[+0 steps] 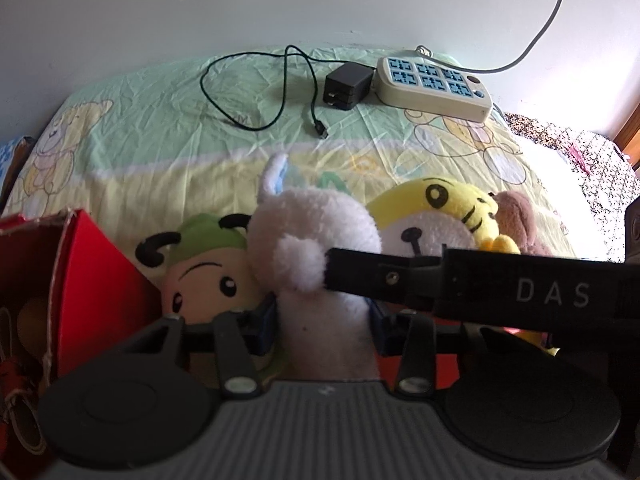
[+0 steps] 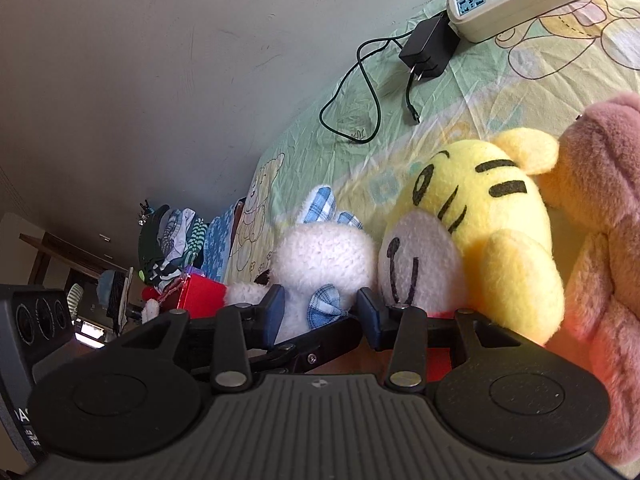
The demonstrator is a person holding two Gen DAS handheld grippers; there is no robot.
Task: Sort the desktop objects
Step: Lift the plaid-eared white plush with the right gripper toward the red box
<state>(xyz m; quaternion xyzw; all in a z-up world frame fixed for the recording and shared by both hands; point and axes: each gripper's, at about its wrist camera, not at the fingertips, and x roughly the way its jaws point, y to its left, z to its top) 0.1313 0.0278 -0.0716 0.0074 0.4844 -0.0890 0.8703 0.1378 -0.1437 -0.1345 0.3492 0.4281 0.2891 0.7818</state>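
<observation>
Squeezing the fluffy white plush rabbit [image 1: 316,272], your left gripper [image 1: 324,330] is clamped on its body beside the red cardboard box [image 1: 96,280]; your right gripper [image 2: 320,318] brackets it, contact unclear. Light, squashy: grip mid-body.

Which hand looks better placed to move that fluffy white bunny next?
Left, probably. The left gripper already has the white bunny between its fingers; the right gripper also straddles it but looks open.
</observation>
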